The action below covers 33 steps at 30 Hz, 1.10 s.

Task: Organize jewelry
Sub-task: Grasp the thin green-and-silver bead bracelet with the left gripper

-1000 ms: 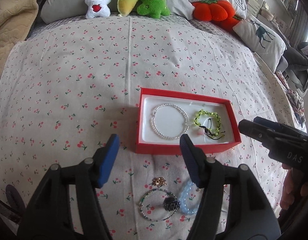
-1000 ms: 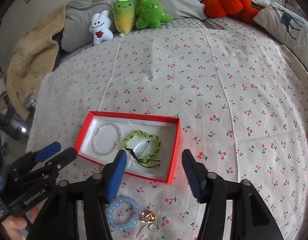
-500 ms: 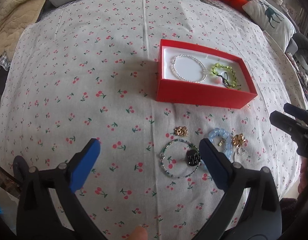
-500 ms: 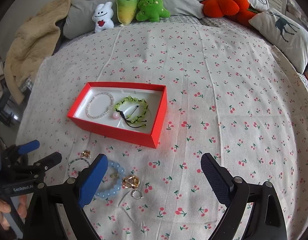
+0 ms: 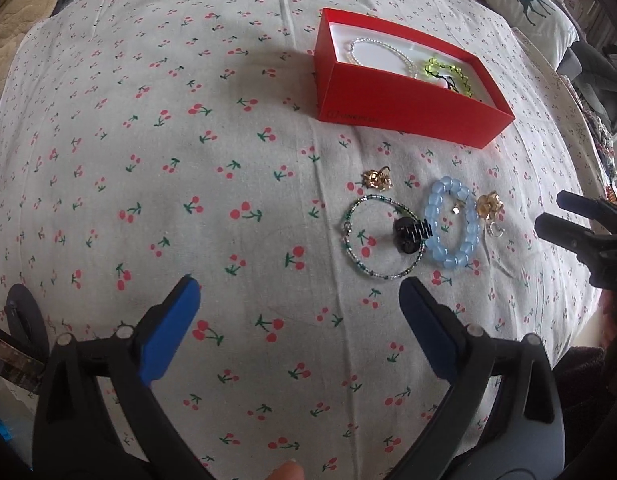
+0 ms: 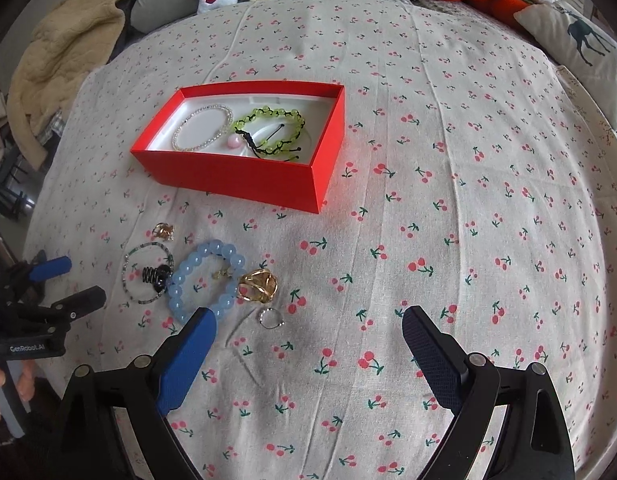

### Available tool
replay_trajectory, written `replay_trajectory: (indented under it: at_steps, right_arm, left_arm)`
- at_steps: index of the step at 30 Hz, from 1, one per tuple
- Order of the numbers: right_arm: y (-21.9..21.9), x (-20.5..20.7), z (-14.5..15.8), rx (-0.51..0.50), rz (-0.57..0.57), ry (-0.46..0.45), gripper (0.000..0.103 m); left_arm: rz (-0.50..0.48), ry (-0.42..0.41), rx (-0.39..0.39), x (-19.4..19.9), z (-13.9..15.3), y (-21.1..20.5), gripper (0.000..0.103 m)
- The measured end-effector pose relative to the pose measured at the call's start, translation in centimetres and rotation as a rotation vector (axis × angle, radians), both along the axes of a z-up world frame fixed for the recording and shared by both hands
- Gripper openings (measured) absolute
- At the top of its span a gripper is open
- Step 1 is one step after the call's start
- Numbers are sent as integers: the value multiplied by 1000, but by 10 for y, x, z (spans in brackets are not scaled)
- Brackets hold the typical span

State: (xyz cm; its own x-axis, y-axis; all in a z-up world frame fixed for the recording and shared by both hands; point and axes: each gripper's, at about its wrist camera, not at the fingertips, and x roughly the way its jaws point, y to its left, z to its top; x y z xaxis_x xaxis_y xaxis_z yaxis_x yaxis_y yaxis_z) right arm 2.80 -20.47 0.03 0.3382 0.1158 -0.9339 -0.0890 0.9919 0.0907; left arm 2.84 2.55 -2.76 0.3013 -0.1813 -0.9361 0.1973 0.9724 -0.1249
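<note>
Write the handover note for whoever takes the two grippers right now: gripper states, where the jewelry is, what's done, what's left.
Left gripper: open, empty, above the cloth.
Right gripper: open, empty.
In the red box: pearl bracelet, green bead bracelet, pink bead.
Loose on the cherry-print cloth in front of the box: blue bead bracelet, thin green bracelet, black hair claw, large gold piece, small gold piece, silver ring.
Left: box the six loose pieces.
</note>
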Motion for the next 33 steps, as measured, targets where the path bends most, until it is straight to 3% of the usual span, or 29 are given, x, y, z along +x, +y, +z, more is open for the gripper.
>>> replay_trajectory:
  at_steps: [10, 17, 27, 33]
  right_arm:
    - [7, 2, -2, -1, 22, 7, 95]
    - [16, 4, -5, 2, 38, 22, 95]
    - [26, 18, -5, 28, 29, 28, 95]
    - [33, 31, -10, 38, 14, 45, 95]
  left_arm:
    - [-193, -81, -25, -8, -7, -26, 95]
    - [-221, -76, -22, -5, -10, -36, 71]
    - [-133, -55, -26, 6, -16, -27, 17]
    - [-66, -42, 9, 11, -17, -22, 4]
